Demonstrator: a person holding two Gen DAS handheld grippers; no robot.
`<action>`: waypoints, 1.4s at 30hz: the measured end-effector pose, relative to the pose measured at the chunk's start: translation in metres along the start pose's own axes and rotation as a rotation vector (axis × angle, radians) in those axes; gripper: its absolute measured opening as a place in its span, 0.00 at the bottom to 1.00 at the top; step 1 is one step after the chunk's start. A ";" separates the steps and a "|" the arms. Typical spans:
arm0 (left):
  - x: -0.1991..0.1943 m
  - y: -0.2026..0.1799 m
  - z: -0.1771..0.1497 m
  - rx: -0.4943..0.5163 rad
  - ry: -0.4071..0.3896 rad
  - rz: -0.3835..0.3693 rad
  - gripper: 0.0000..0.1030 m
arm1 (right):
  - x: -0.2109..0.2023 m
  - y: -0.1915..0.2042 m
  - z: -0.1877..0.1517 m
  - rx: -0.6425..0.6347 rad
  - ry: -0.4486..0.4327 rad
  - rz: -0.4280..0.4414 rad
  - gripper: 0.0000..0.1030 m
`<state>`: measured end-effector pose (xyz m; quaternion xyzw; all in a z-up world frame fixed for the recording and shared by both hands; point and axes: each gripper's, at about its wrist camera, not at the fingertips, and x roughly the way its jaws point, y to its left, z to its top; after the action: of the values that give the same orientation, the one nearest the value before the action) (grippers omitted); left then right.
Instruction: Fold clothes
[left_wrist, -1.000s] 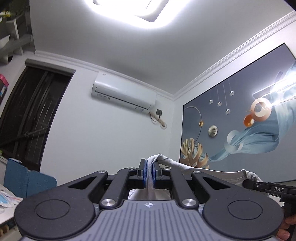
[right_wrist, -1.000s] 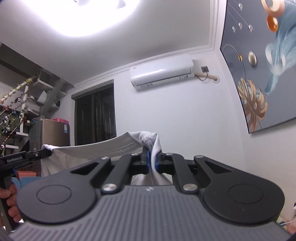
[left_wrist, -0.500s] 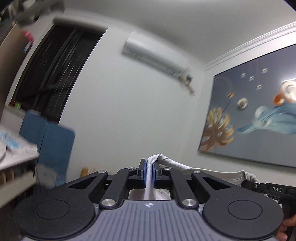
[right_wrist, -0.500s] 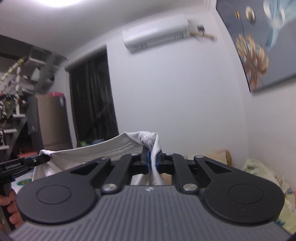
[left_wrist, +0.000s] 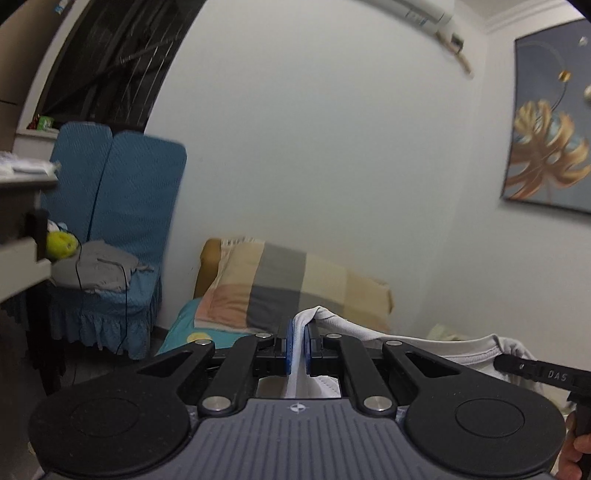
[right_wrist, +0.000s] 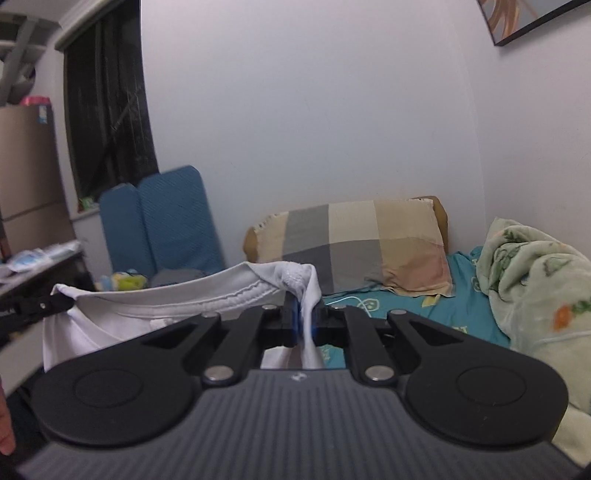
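Observation:
A white T-shirt (left_wrist: 436, 345) hangs stretched in the air between my two grippers. My left gripper (left_wrist: 299, 345) is shut on one shoulder of it, the cloth pinched between the blue pads. My right gripper (right_wrist: 303, 319) is shut on the other shoulder of the white T-shirt (right_wrist: 155, 310), whose ribbed collar runs off to the left. In the left wrist view the right gripper's finger (left_wrist: 532, 371) shows at the right edge, clamped on the shirt. In the right wrist view the left gripper's finger (right_wrist: 37, 306) shows at the left edge. The shirt's lower part hangs hidden below the grippers.
Ahead lies a bed with a teal sheet (right_wrist: 406, 306), a checked pillow (right_wrist: 365, 243) against the wall and a crumpled green blanket (right_wrist: 535, 288) at the right. A blue-covered chair (left_wrist: 110, 229) with grey clothes stands at the left, next to a shelf (left_wrist: 22, 254).
Both grippers have swung down from pointing at the ceiling and air conditioner to pointing at the bed and pillow. The shirt stays clamped and stretched between them.

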<state>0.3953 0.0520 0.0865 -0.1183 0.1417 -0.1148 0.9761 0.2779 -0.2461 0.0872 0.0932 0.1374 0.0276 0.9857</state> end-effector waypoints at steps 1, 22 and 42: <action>0.036 0.006 -0.013 -0.002 0.017 0.012 0.07 | 0.030 -0.009 -0.010 0.003 0.020 -0.003 0.09; 0.294 0.088 -0.178 -0.003 0.407 0.106 0.47 | 0.274 -0.093 -0.168 0.135 0.366 0.037 0.72; -0.027 0.010 -0.084 0.065 0.295 0.124 0.69 | -0.007 -0.041 -0.093 0.086 0.227 0.103 0.80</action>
<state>0.3467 0.0520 0.0127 -0.0597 0.2868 -0.0749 0.9532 0.2469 -0.2700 -0.0067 0.1384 0.2441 0.0825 0.9563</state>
